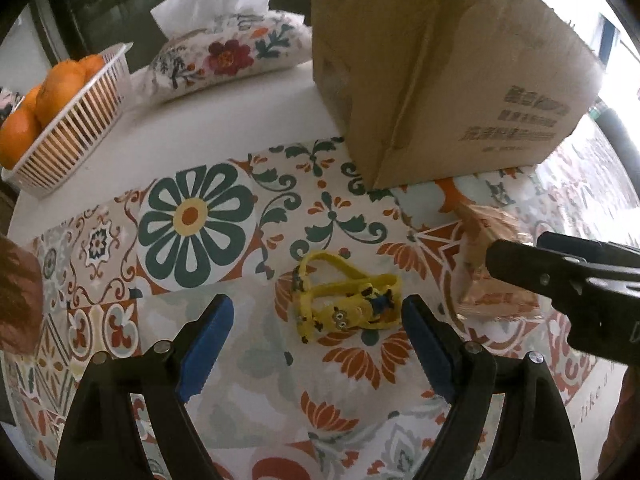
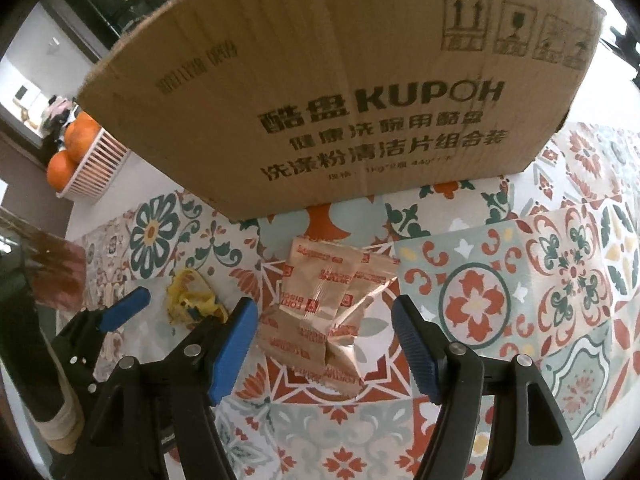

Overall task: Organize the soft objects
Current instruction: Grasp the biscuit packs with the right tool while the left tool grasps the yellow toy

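Note:
A small yellow minion-print fabric item with straps [image 1: 346, 306] lies on the patterned tablecloth, just ahead of my open, empty left gripper [image 1: 318, 334]. It also shows in the right wrist view [image 2: 190, 298]. Several copper-coloured biscuit packets [image 2: 324, 312] lie in a loose pile between the open fingers of my right gripper [image 2: 326, 344], which holds nothing. The packets show at the right of the left wrist view [image 1: 492, 268], partly behind the right gripper. A large cardboard box [image 2: 340, 92] stands just behind both items.
A white basket of oranges [image 1: 60, 120] sits at the far left. A floral tissue pouch [image 1: 228, 52] with a tissue sticking up lies behind it. The patterned tablecloth [image 2: 540, 280] covers the near table.

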A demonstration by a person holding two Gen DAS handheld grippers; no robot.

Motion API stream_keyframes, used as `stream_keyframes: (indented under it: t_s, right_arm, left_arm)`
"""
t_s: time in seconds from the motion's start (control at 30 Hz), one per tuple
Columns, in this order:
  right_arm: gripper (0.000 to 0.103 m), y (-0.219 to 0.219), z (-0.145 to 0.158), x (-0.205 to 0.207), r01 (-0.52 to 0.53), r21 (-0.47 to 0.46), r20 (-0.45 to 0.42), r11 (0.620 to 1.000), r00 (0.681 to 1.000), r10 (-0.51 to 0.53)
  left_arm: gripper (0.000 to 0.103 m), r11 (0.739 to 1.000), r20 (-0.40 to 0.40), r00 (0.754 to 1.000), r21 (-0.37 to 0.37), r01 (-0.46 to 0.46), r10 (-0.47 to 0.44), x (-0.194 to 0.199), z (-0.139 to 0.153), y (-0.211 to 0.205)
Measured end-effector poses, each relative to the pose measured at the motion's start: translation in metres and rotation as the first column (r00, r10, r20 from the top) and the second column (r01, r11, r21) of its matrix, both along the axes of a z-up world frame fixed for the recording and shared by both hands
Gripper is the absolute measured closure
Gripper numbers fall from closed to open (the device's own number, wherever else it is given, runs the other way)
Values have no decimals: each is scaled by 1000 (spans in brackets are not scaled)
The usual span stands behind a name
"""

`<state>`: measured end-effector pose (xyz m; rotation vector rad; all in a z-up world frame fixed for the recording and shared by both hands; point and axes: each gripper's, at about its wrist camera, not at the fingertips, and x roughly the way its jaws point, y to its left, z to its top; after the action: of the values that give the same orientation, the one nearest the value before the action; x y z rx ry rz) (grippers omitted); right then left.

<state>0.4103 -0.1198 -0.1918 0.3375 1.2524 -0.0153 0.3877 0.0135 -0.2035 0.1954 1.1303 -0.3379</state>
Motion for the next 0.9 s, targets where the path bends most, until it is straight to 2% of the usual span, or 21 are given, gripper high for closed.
stream_keyframes:
  t_s: [0.27, 0.37, 0.5, 0.57, 0.67, 0.9]
  right_arm:
    - [33, 1, -13, 9, 11, 50, -36, 999, 999, -9]
    - [33, 1, -16, 12, 9, 52, -40, 999, 999, -7]
    - [33, 3, -18, 12, -3, 44, -38, 999, 999, 5]
    - [34, 3, -19, 11, -7, 47, -33, 999, 999, 8]
    - [44, -2, -17, 8, -11, 41, -31, 999, 999, 12]
    - [49, -4, -14, 0, -39, 28, -13, 999, 999, 39]
  left_arm:
    - [17, 998, -18, 998, -32, -57, 56, 12, -8, 3]
    - [26, 996, -18, 997, -43, -74, 73, 16, -9, 5]
    - [46, 992, -27, 995, -81, -101, 99, 19, -9, 7]
    - [48, 990, -27, 994, -98, -105, 103, 18, -8, 6]
    - [50, 990, -24, 994, -95, -106, 104, 15, -7, 4]
    - [51, 985, -15, 990, -104, -139, 138, -2, -5, 4]
